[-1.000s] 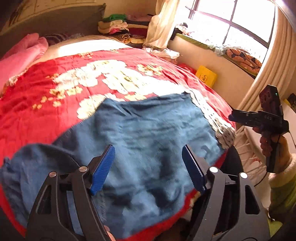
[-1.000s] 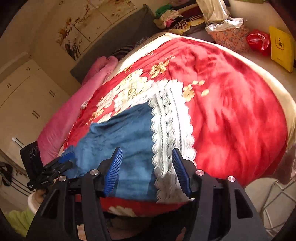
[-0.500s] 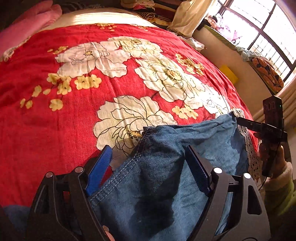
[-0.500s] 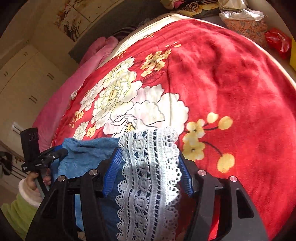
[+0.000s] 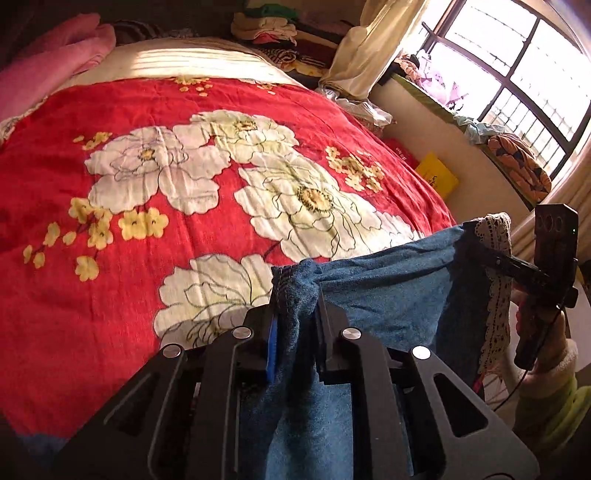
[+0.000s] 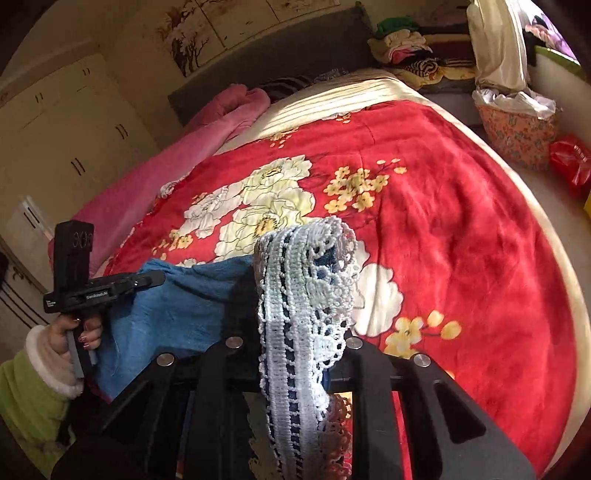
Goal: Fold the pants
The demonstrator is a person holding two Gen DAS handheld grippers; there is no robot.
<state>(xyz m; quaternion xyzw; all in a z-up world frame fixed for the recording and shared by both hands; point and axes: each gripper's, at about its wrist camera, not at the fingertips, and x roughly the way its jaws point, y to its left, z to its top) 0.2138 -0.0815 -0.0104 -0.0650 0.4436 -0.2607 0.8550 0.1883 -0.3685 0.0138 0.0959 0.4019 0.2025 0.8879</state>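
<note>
The blue denim pants (image 5: 391, 295) hang stretched between my two grippers above the near edge of the bed. My left gripper (image 5: 293, 314) is shut on a stitched denim edge. My right gripper (image 6: 299, 325) is shut on the pants' white lace-trimmed hem (image 6: 306, 280), which drapes over its fingers. Each gripper shows in the other's view: the right one (image 5: 491, 254) at the far right, the left one (image 6: 147, 278) at the left. The rest of the pants hangs below, hidden.
A red blanket with white flowers (image 5: 184, 184) covers the bed. A pink quilt (image 6: 192, 147) lies along its left side. Piled clothes (image 5: 266, 22) sit behind the bed. A floral basket (image 6: 517, 133), a red bag (image 6: 569, 162) and a yellow bag (image 5: 437, 179) stand by the window wall.
Both grippers closed on the pants, which lay flat on the bed a second ago. The pants are now lifted off the blanket and held up between them.
</note>
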